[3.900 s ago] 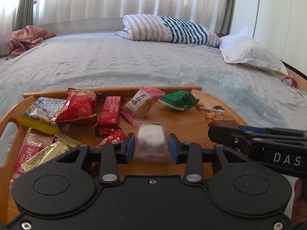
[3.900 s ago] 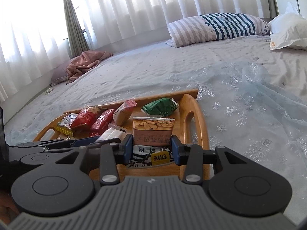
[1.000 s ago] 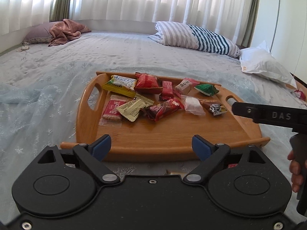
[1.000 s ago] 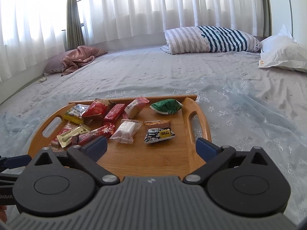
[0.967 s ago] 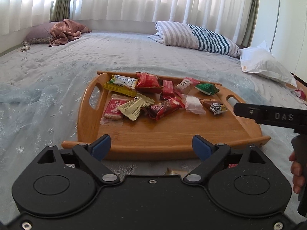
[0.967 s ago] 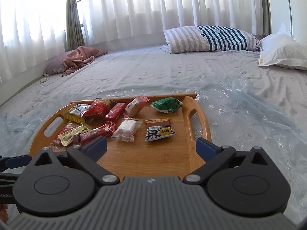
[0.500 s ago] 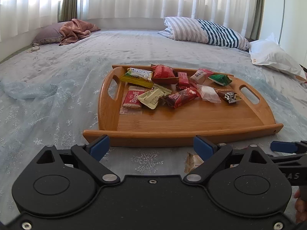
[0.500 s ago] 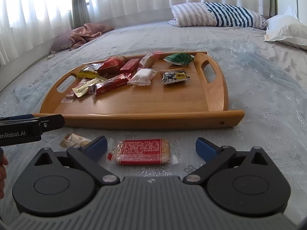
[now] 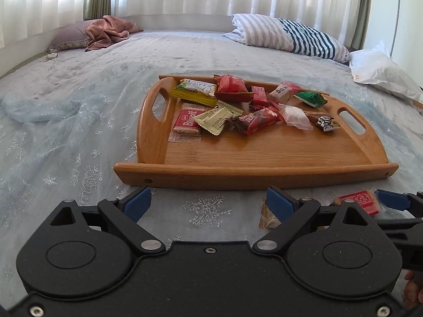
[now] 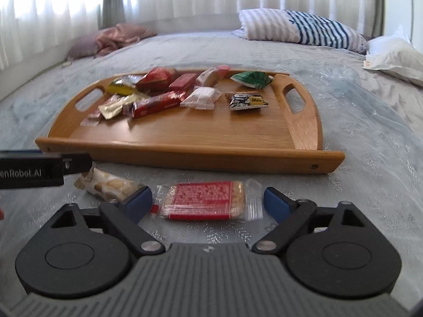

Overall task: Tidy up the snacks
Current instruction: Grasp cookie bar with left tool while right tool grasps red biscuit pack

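Observation:
A wooden tray [image 9: 253, 155] [image 10: 201, 142] lies on the bed with several snack packets along its far half. Two packets lie on the bedspread in front of it: a red biscuit pack [image 10: 203, 200] [image 9: 360, 201] and a beige cracker pack [image 10: 108, 182] [image 9: 267, 218]. My right gripper [image 10: 207, 202] is open, its jaws on either side of the red biscuit pack. My left gripper [image 9: 208, 204] is open and empty over bare bedspread, with the beige pack just by its right finger.
A striped pillow [image 9: 288, 35] and a white pillow [image 9: 380, 74] lie at the far right. A pink blanket [image 9: 108, 30] is at the far left. A sheer blue cloth [image 9: 47, 111] is rumpled left of the tray.
Both grippers let go of their packets on the tray, opened and pulled back to its near side. The right gripper has come down around the red biscuit pack.

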{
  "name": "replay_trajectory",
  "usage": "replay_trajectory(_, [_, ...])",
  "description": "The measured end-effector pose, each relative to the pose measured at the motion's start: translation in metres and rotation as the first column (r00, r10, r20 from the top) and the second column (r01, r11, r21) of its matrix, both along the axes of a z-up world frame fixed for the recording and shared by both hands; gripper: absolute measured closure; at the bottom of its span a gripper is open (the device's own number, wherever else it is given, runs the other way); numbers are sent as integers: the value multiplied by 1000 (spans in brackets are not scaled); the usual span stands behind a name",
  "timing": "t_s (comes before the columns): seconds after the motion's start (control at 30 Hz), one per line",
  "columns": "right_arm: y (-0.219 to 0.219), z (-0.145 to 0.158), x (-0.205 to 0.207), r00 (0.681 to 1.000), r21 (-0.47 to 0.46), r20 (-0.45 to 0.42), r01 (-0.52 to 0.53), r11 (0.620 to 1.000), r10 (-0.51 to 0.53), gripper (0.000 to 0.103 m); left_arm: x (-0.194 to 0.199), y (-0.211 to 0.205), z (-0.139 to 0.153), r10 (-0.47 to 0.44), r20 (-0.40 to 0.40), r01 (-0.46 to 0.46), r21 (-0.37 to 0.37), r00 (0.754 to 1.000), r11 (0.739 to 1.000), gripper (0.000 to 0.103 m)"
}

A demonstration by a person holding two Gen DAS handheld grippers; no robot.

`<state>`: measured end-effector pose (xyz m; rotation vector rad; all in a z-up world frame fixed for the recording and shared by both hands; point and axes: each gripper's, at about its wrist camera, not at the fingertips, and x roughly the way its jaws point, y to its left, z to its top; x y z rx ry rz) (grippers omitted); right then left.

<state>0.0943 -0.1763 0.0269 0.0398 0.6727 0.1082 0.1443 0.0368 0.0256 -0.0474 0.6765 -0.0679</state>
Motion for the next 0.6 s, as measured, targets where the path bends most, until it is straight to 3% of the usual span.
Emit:
replay_trajectory(0.1, [-6,0,-2,1000,30,13,25,999,-25,24,-1,-2,0,-11,-6,11,-2,1000,1000,9])
replay_trajectory(0.2, [-10,1,-4,999,38,24,36,999,-37,40,-2,-6,1,-24,-5,24,-1,1000,1000,9])
replay_trajectory(0.37, [-15,2,-5,999,48,31,31,998,-33,47,-7,-13,3,-47,1,47,-3,999,999,9])
replay_trajectory(0.53, [-31,8,-9,999,116,38,32,993,-37,68,-17,-30,5,-108,6,108,8,994,994,9])
replay_trajectory(0.6, [-36,10,-11,998,121,47,37,992,-43,71,-21,-39,4,-134,5,134,15,991,991,9])
